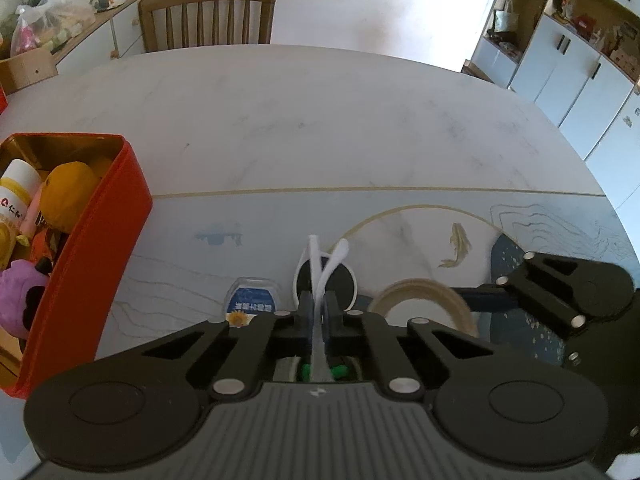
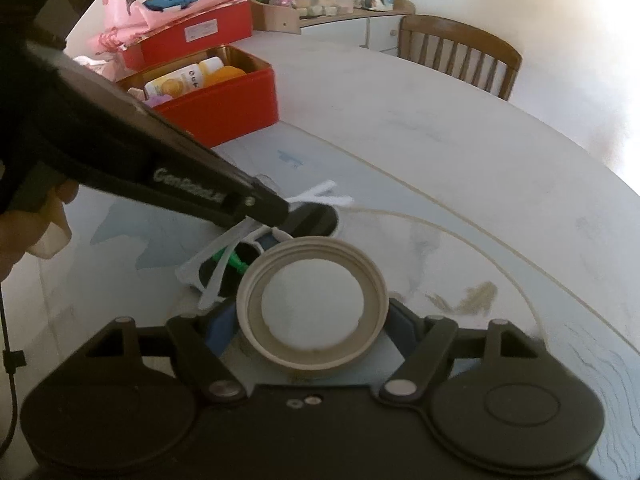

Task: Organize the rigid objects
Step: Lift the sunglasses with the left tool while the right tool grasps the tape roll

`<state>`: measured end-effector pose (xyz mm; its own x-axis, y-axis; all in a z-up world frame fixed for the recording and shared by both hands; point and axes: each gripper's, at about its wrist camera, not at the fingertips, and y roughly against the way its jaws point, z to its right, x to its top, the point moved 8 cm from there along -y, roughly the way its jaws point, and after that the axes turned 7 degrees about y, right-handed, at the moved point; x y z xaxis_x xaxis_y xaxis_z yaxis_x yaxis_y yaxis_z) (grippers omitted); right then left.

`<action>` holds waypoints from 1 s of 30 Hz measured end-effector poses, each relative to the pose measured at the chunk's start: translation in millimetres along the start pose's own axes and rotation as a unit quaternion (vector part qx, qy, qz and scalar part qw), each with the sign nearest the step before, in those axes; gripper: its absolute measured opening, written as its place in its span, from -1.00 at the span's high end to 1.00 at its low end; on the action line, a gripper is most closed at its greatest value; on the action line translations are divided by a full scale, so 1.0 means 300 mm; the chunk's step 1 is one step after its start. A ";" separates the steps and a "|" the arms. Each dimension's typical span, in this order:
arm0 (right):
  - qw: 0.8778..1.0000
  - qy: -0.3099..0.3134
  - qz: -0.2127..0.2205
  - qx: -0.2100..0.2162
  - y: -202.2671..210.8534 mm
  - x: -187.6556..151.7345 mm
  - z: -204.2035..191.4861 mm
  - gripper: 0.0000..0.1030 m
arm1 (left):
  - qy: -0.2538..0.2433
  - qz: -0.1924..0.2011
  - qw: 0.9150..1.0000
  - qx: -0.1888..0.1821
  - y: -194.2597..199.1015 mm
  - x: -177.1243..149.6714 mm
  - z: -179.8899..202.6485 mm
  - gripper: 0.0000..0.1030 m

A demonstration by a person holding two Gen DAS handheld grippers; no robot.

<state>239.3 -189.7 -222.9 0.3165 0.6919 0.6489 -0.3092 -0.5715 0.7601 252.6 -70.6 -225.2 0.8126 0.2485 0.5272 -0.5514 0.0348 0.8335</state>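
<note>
At nine o'clock in my left wrist view sits the red tin [image 1: 100, 240], open on the table [image 1: 320, 120] and stuffed with a white bottle [image 1: 18, 184], a yellow plush [image 1: 68, 196] and a purple plush [image 1: 20, 292]. Moving right, a small blue-labelled case [image 1: 250, 300] lies flat just left of centre. Dead centre, my left gripper [image 1: 319, 312] is pressed together, pinching white pipe cleaners [image 1: 320, 264] that fan upward toward twelve o'clock over a black-and-white cup [image 1: 344, 280]. At three o'clock from there lies the beige ring lid [image 1: 420, 292], with my right gripper [image 1: 560, 296] coming in beyond it. From the right wrist view, that ring lid [image 2: 312, 308] sits between my right gripper's [image 2: 310, 320] spread fingers; whether the blue pads press on it, I cannot tell. At one o'clock stands a wooden chair [image 2: 460, 52].
</note>
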 end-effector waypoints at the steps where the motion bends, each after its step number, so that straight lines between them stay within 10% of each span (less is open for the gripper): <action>1: 1.000 -0.006 0.000 -0.001 0.010 -0.005 0.006 -0.47 | -0.005 0.001 1.000 0.003 0.001 -0.004 0.003 0.92; 23: 0.995 -0.089 0.024 -0.024 0.235 -0.142 -0.002 -0.48 | 0.014 -0.027 0.996 -0.081 0.134 -0.126 0.025 0.94; 30: 0.994 -0.105 0.021 -0.019 0.253 -0.181 -0.020 -0.48 | 0.019 -0.050 0.997 -0.053 0.106 -0.190 0.001 0.71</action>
<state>193.2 -267.9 -200.5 0.4812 0.5589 0.6753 -0.3591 -0.5771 0.7335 189.0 -83.8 -228.8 0.8573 0.2761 0.4346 -0.4872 0.1621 0.8581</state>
